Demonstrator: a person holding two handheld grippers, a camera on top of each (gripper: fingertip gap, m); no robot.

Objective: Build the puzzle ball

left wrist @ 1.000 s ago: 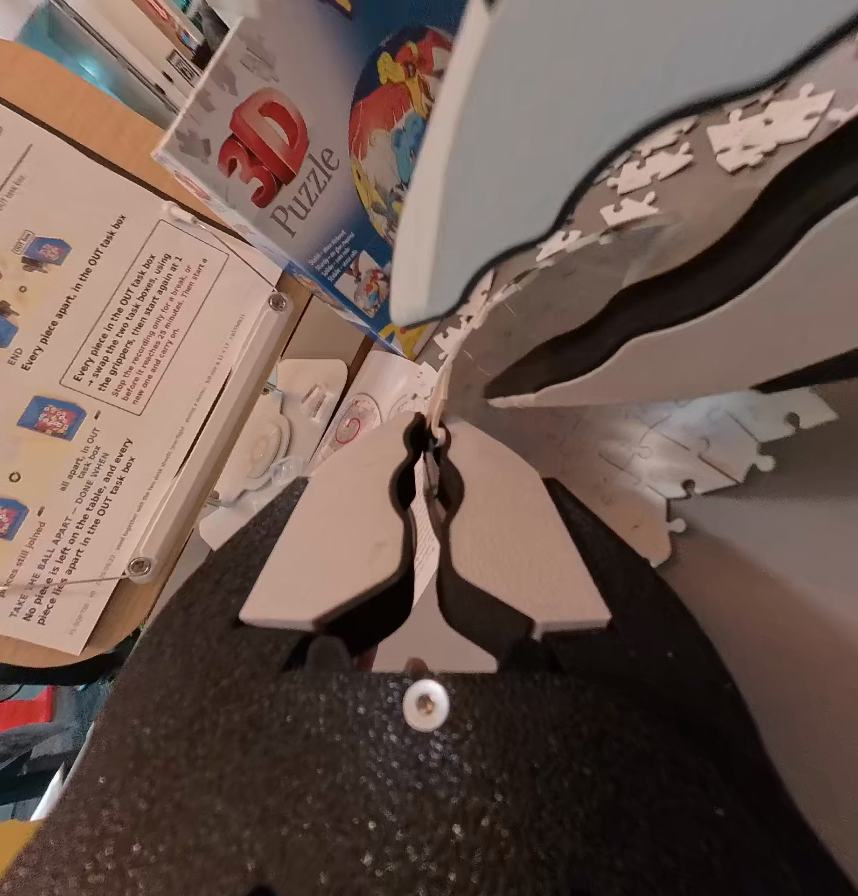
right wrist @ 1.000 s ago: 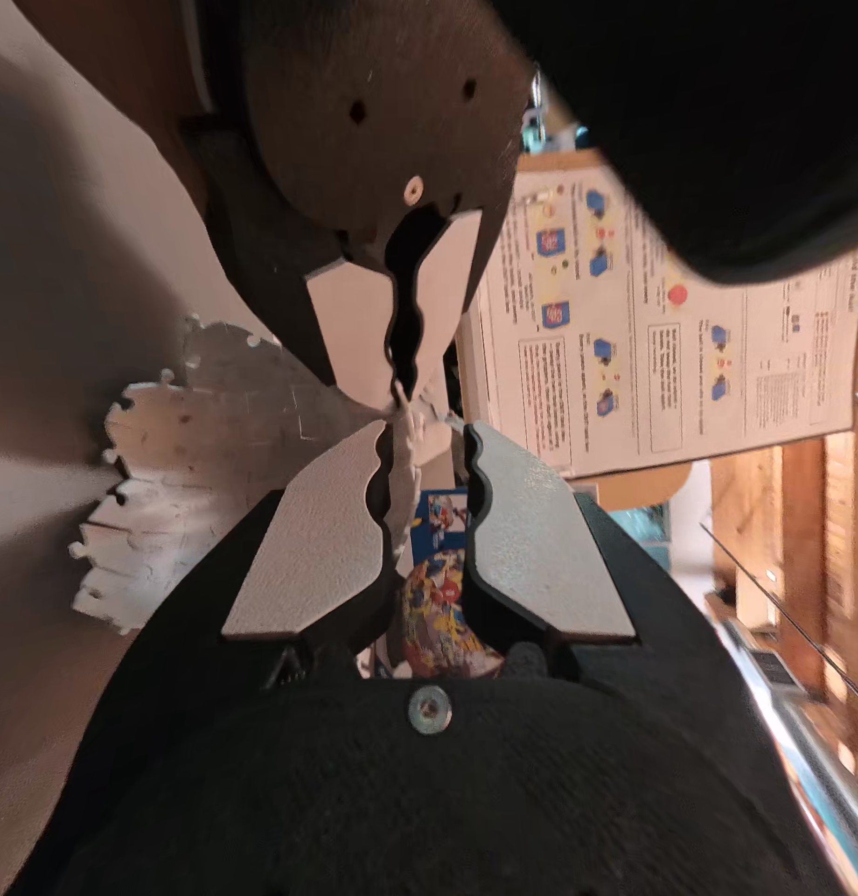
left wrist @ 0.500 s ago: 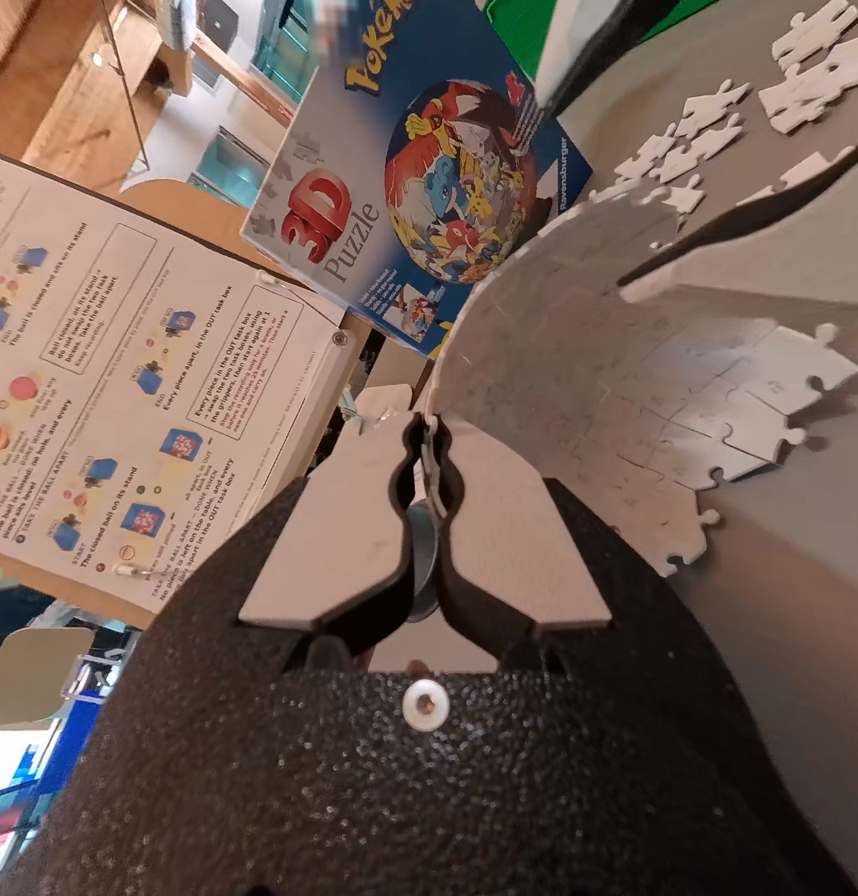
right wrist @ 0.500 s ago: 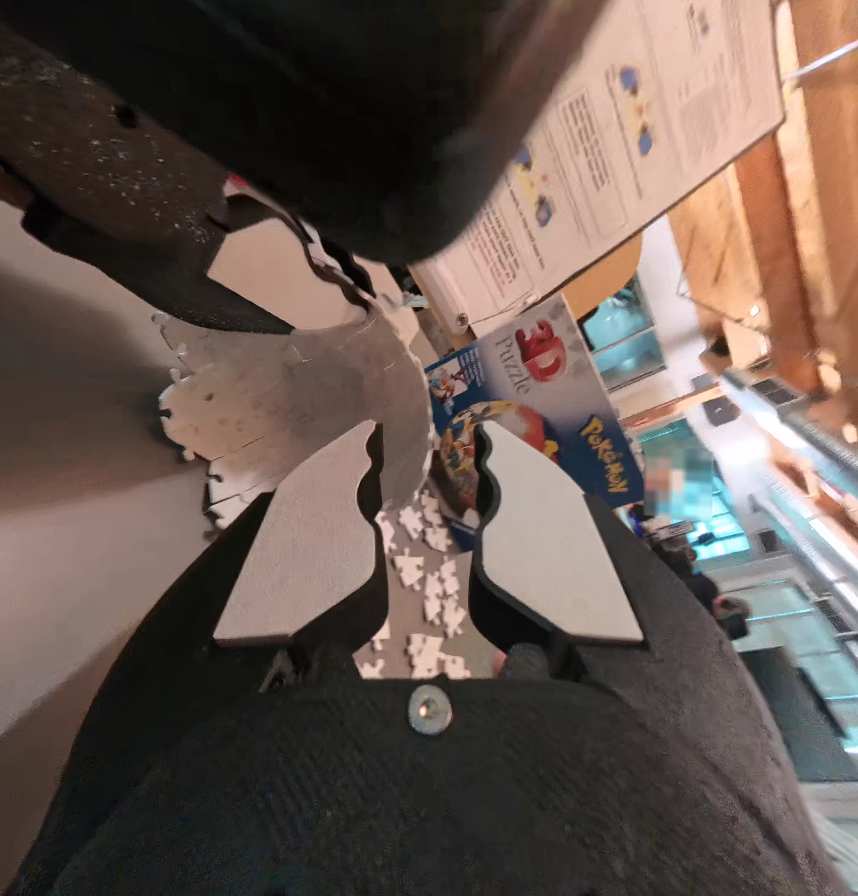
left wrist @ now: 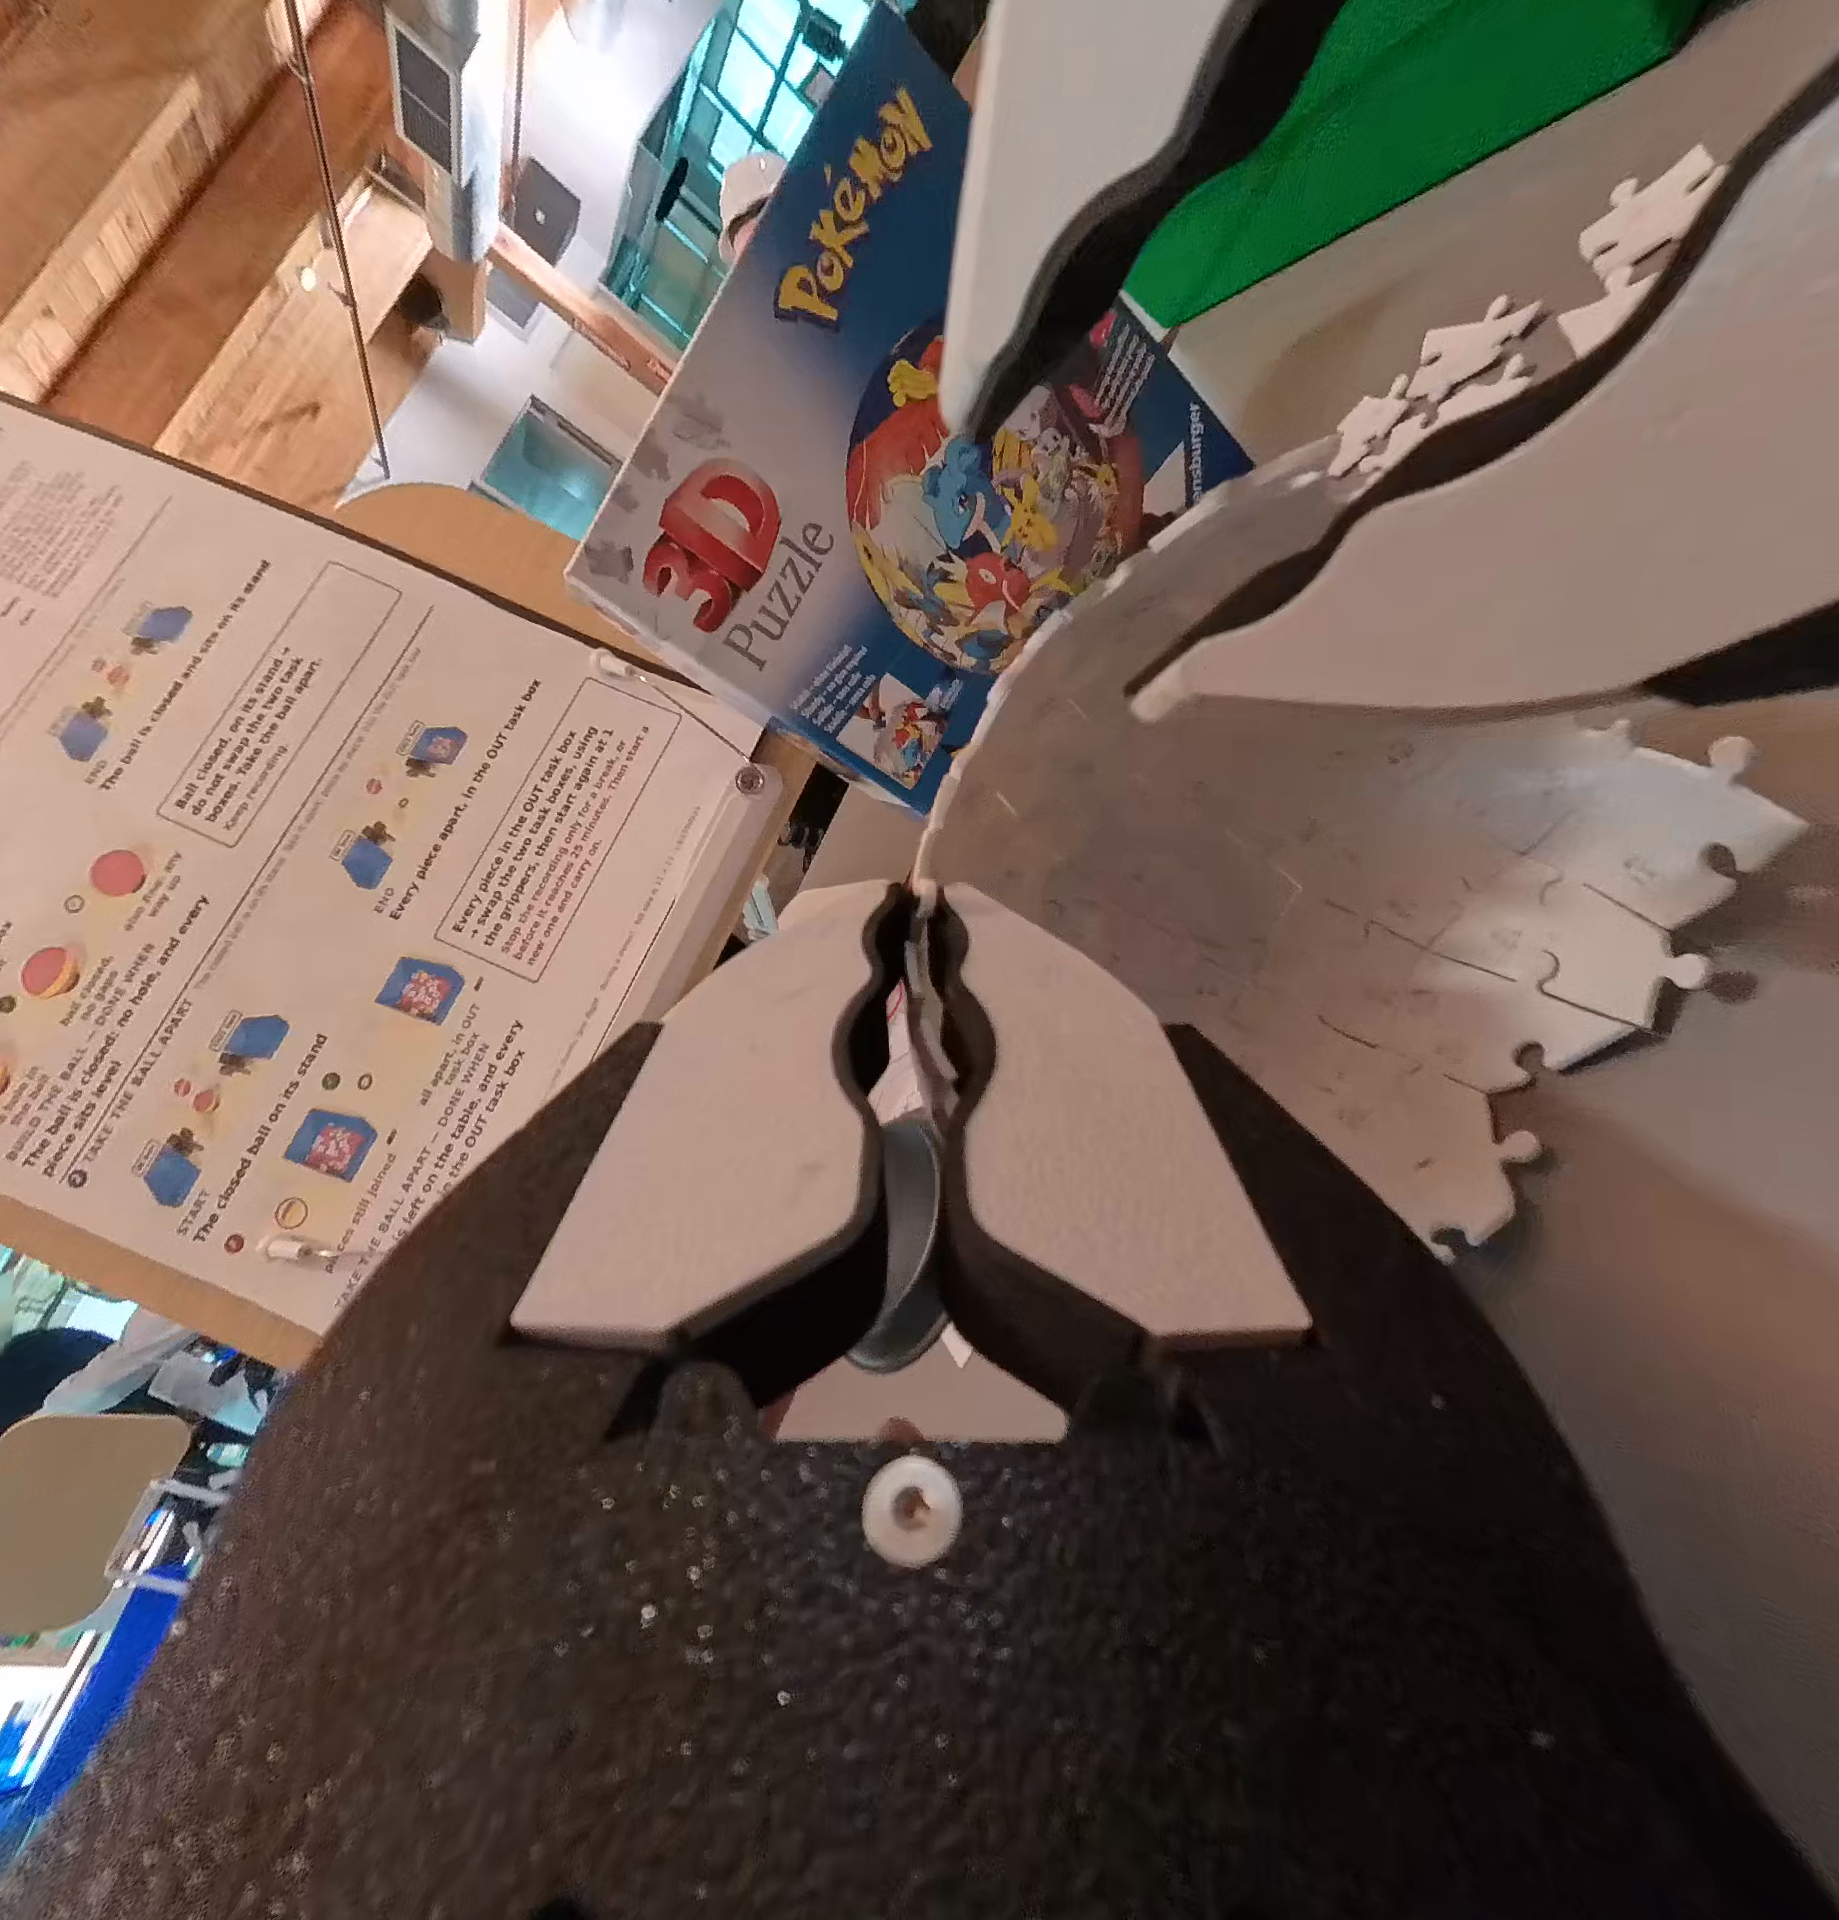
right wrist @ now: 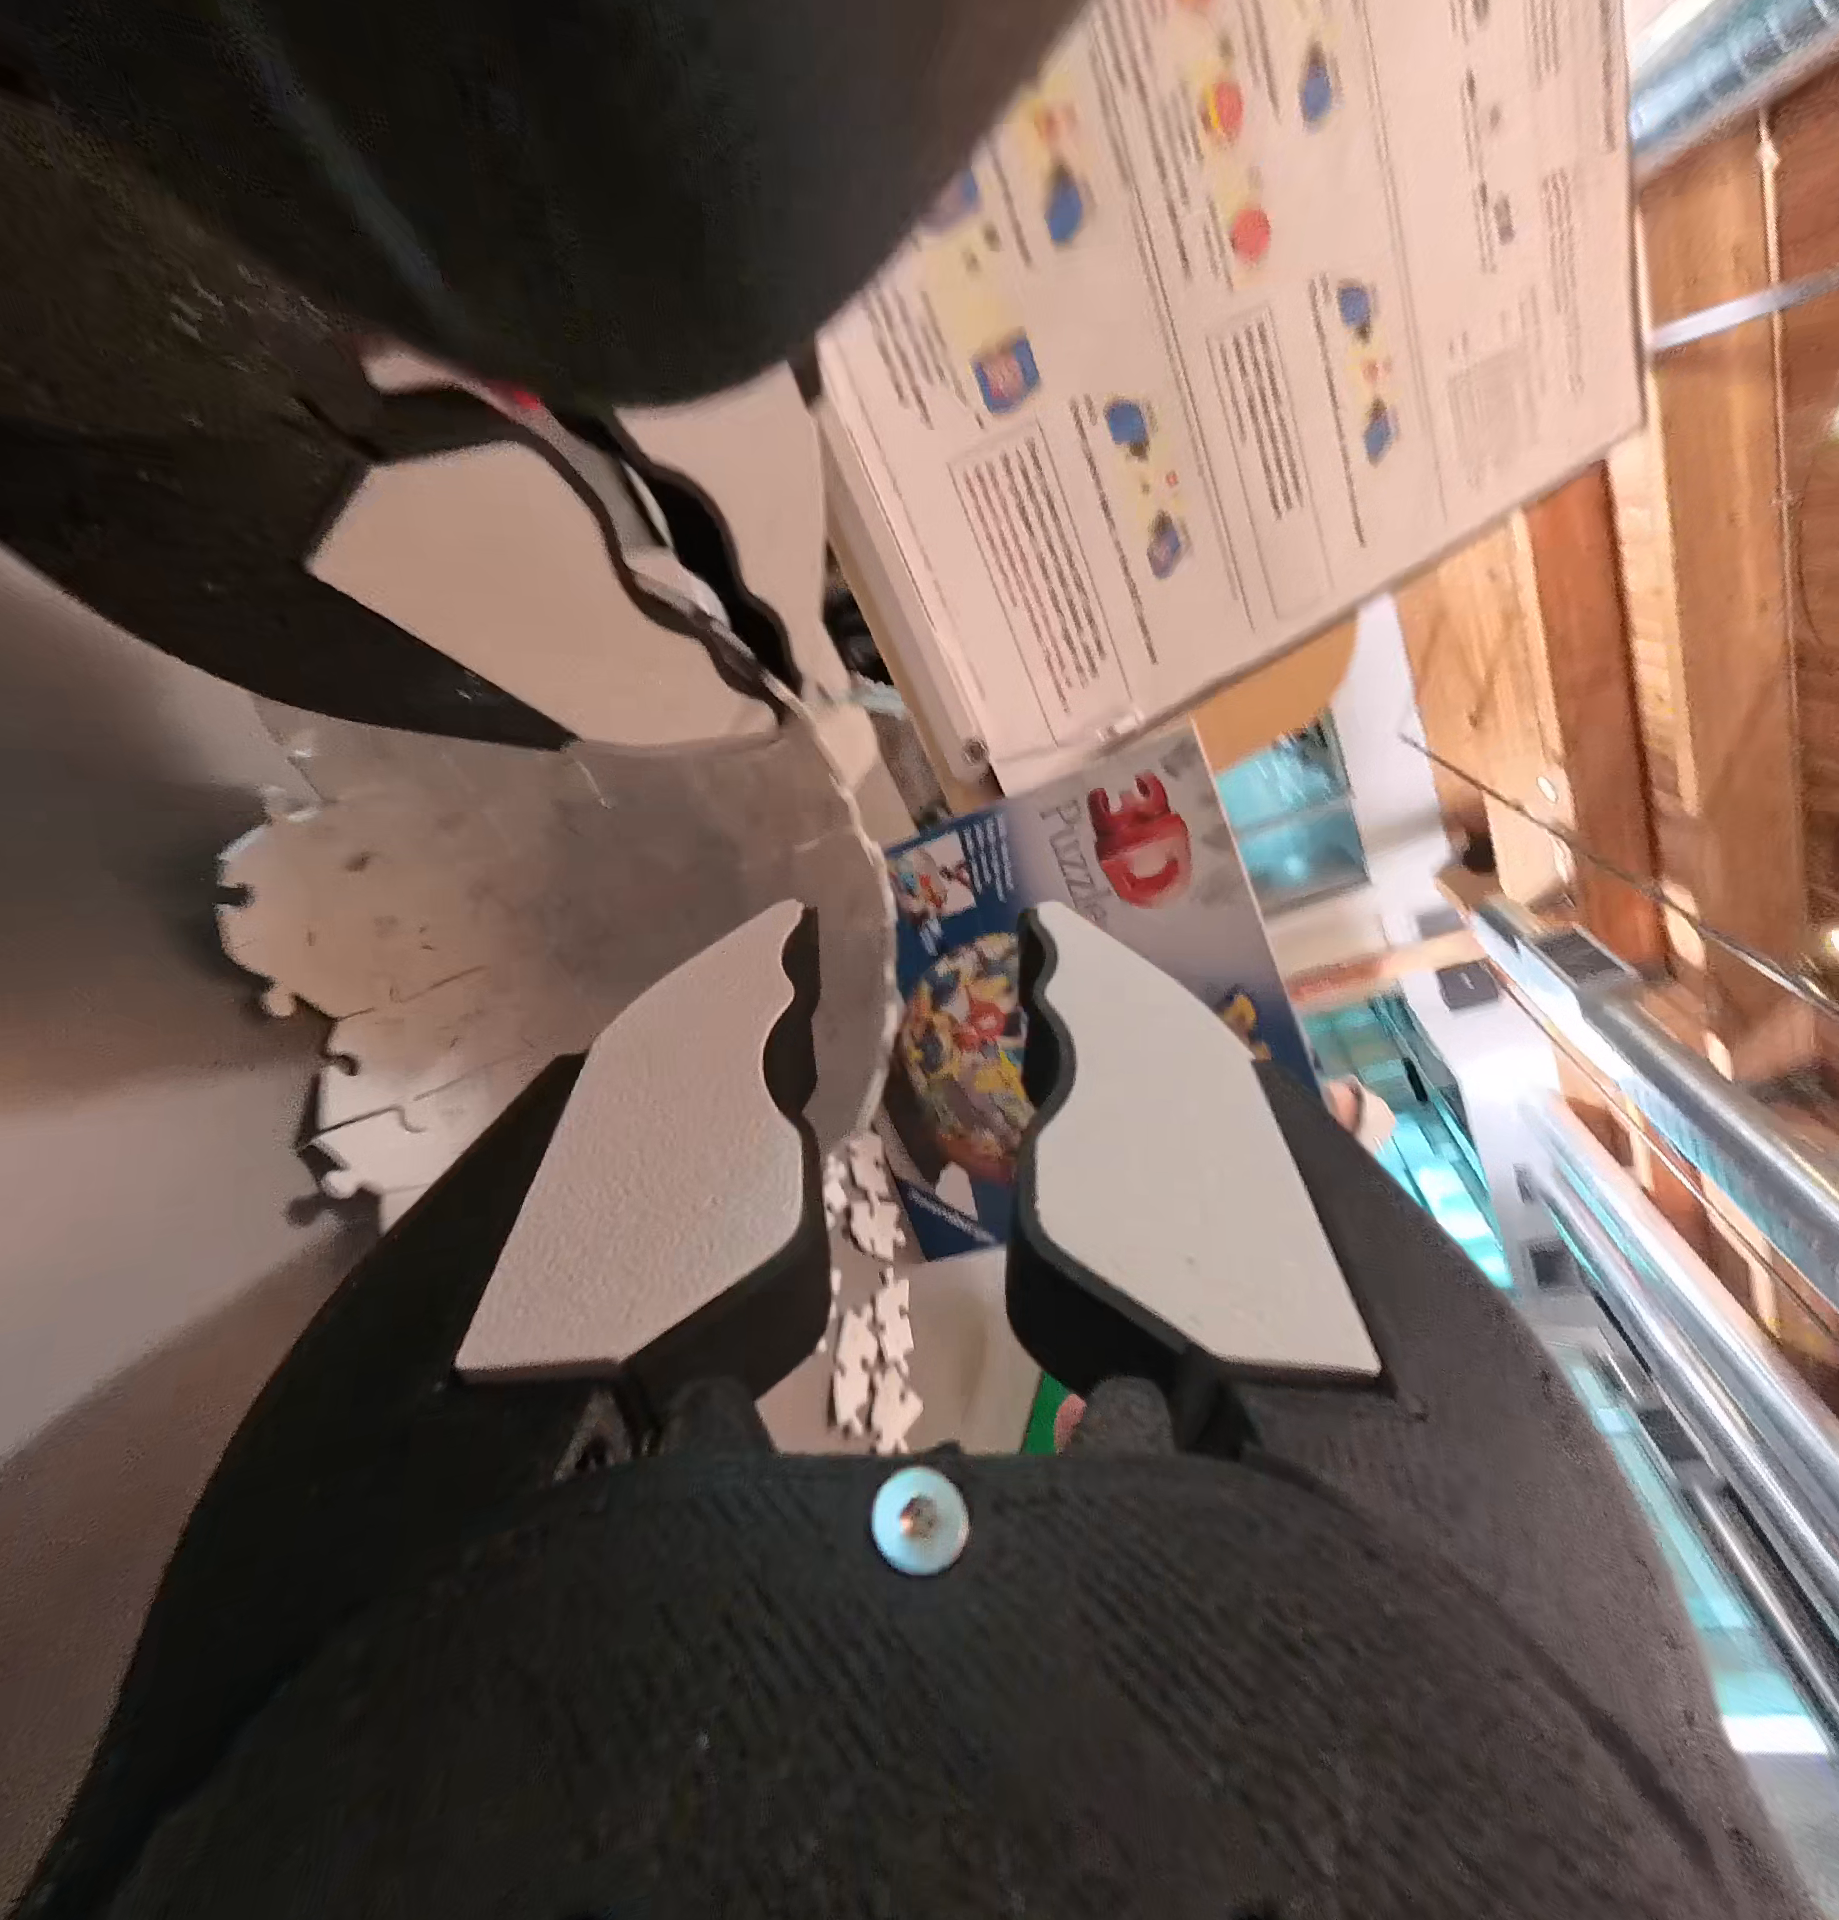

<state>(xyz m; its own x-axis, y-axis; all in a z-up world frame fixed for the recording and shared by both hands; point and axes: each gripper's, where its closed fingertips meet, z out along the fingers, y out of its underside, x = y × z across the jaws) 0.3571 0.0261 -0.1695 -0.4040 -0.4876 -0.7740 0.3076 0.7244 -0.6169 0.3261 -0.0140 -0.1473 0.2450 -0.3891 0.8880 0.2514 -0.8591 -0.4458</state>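
Note:
The partly built puzzle ball [left wrist: 1310,883] is a curved shell of joined pieces, seen from its grey inner side, with a jagged open edge. My left gripper [left wrist: 920,904] is shut on the shell's rim and holds it up. In the right wrist view the shell [right wrist: 582,883] hangs from the left gripper [right wrist: 780,696] at the top. My right gripper [right wrist: 920,925] is open, with the shell's rim running between its jaws without being pinched. Its fingers [left wrist: 1517,582] show at the upper right of the left wrist view. Loose white pieces [left wrist: 1466,353] lie on the grey table beyond.
The blue puzzle box [left wrist: 842,468] stands behind the shell, also in the right wrist view [right wrist: 1102,935]. A printed instruction sheet [left wrist: 271,831] on a board stands beside it. More loose pieces [right wrist: 873,1330] lie below the right gripper. A green object [left wrist: 1414,135] is at the back. Across from one pair of fingers to the other is roughly 6 cm.
My right gripper has opened and let go of the shell's rim. My left gripper has stayed shut on the shell. Both views have swung, bringing more of the box and room into sight.

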